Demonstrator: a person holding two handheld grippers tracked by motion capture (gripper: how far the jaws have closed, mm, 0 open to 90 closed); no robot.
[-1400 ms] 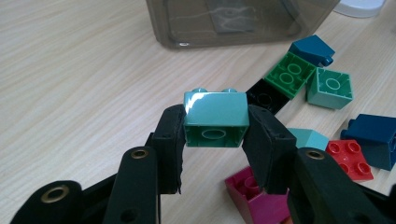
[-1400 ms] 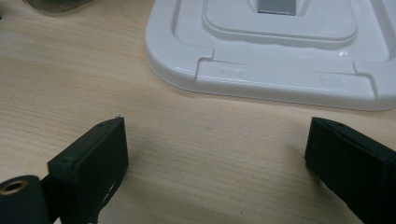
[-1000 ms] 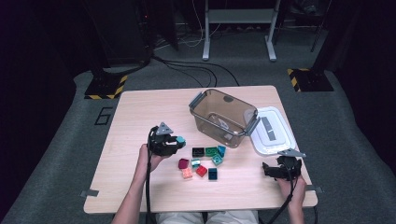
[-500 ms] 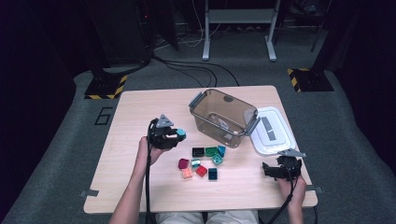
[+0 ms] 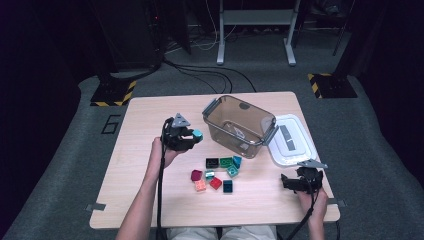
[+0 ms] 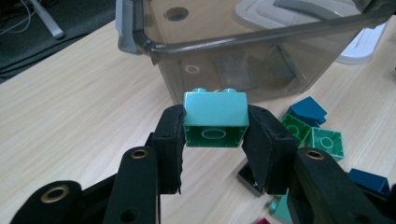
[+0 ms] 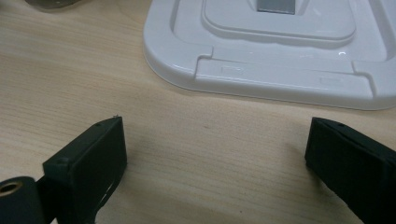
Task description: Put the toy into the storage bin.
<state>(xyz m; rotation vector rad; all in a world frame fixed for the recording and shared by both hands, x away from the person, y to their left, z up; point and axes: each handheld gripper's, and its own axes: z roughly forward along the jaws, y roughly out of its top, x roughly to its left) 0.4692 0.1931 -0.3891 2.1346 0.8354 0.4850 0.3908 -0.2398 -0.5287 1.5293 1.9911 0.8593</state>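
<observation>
Teal brick [image 6: 215, 108], two studs on top and its hollow underside turned toward the camera, sits clamped between the two black jaws of the left gripper [image 5: 189, 137], lifted off the table [image 5: 150, 115] and held just beside the near-left wall of the clear bin [image 5: 239, 124], apart from it; in the left gripper view the bin's rim runs above and behind the brick. Left of that gripper the tabletop is bare out to its left edge, and the far strip behind the bin is bare too. On the bin's other side lies a white lid [image 5: 291, 141], close against the table's right edge. One loose cluster of bricks [image 5: 219, 172] lies near the middle of the table, in front of the bin; from the high view I count eight there: a black one, three greenish or teal ones, two dark blue, a red, an orange and a maroon would make nine, so the exact number is hard to fix where pieces touch. Right gripper [image 5: 297, 181] rests low by the front right corner, just in front of the lid, its jaws standing wide apart over bare wood with nothing between them. There is one bin, one lid, two grippers.
</observation>
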